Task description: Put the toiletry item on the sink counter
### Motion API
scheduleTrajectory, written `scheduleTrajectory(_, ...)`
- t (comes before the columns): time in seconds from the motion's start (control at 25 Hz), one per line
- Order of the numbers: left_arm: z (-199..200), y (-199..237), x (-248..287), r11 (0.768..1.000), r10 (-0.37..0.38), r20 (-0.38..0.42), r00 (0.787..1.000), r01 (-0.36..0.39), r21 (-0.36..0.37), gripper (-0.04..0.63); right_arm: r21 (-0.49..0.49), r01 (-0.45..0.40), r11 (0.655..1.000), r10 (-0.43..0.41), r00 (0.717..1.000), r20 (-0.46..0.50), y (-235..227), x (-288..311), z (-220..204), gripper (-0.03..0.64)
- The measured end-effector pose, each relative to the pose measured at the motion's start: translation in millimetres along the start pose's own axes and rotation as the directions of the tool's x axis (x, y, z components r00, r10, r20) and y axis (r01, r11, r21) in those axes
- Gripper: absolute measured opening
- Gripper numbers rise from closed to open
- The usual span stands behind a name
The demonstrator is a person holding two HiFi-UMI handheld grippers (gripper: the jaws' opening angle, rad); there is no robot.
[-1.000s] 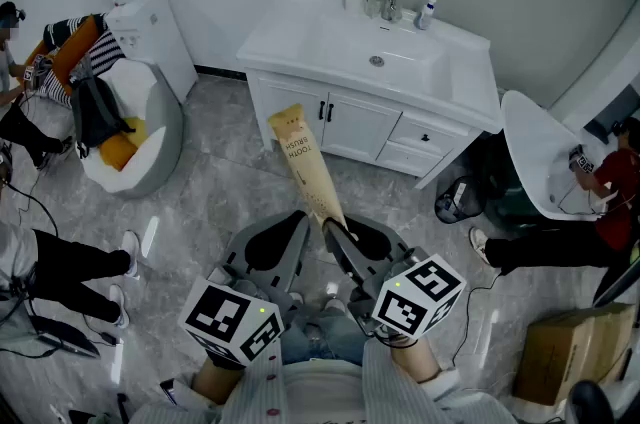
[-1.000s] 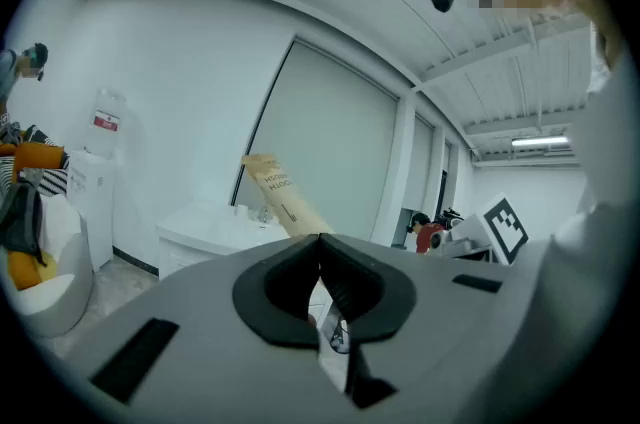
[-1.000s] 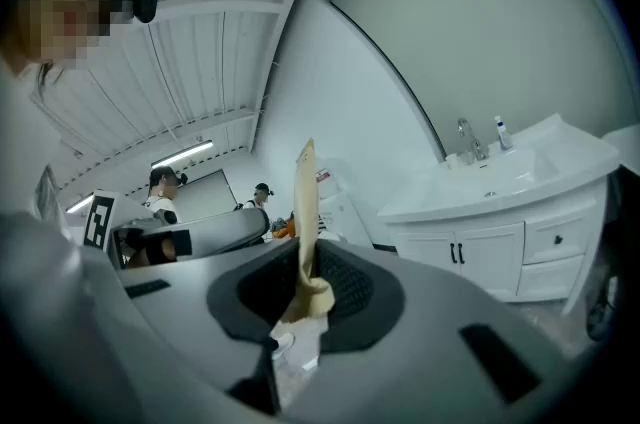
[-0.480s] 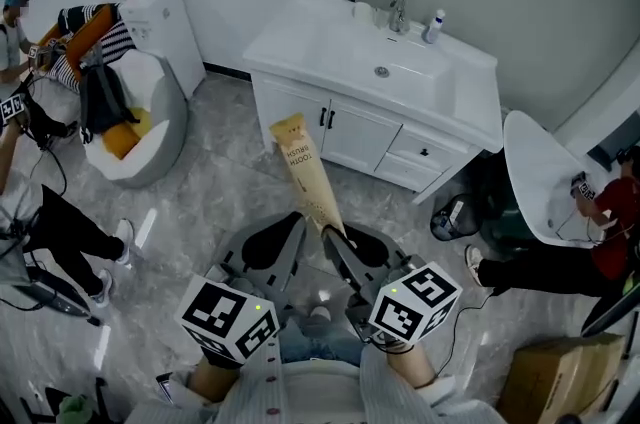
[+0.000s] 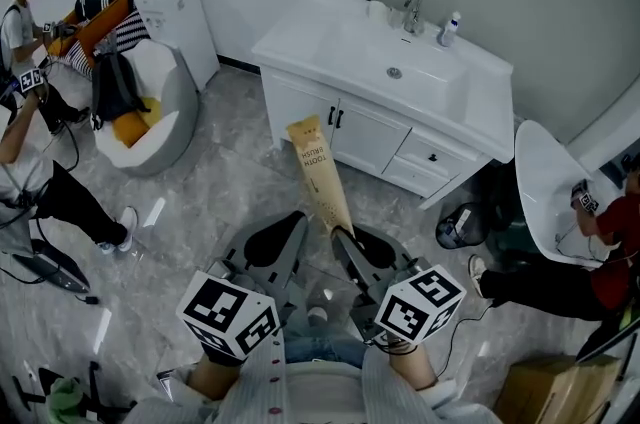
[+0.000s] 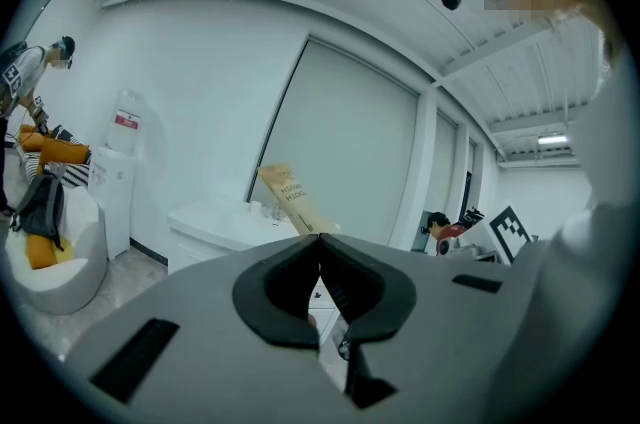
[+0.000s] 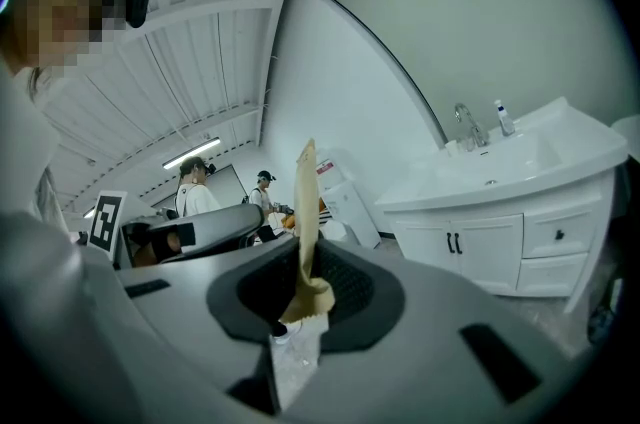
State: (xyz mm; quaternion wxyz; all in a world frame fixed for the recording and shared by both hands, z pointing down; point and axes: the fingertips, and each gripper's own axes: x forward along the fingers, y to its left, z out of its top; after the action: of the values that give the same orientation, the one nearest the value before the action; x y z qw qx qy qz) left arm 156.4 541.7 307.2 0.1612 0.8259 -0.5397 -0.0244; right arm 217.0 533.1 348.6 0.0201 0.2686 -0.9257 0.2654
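Note:
A long tan toothbrush packet (image 5: 320, 177) sticks up and forward from my right gripper (image 5: 340, 234), which is shut on its lower end. In the right gripper view the packet (image 7: 305, 212) stands edge-on between the jaws. My left gripper (image 5: 300, 218) rides close beside it at the left, jaws closed together with nothing in them (image 6: 319, 238). The white sink counter (image 5: 480, 92) lies ahead, beyond the packet's tip, with a chrome faucet (image 5: 413, 9) and a small bottle (image 5: 452, 29) at its back. The counter (image 7: 560, 147) shows at the right of the right gripper view.
A water dispenser (image 5: 175, 7) and a white round chair (image 5: 150, 127) with bags stand at the left, with people near them. A black bin (image 5: 460, 227), a white curved seat (image 5: 545, 167) and a seated person (image 5: 610, 247) are at the right. A cardboard box (image 5: 530, 392) sits in the near right corner.
Both grippers and the packet have come a little closer to the vanity. The grip on the packet is the same. People at the left have shifted.

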Motion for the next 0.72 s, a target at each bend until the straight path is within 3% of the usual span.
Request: scheduleTrajectory(0.72,60,144,128,1.000,-0.026,-0.034,0.999,0.026,-0.006,0.017,0.038,0.055,0.998,-0.054,0.998,-0.027,-90,152,72,0.057)
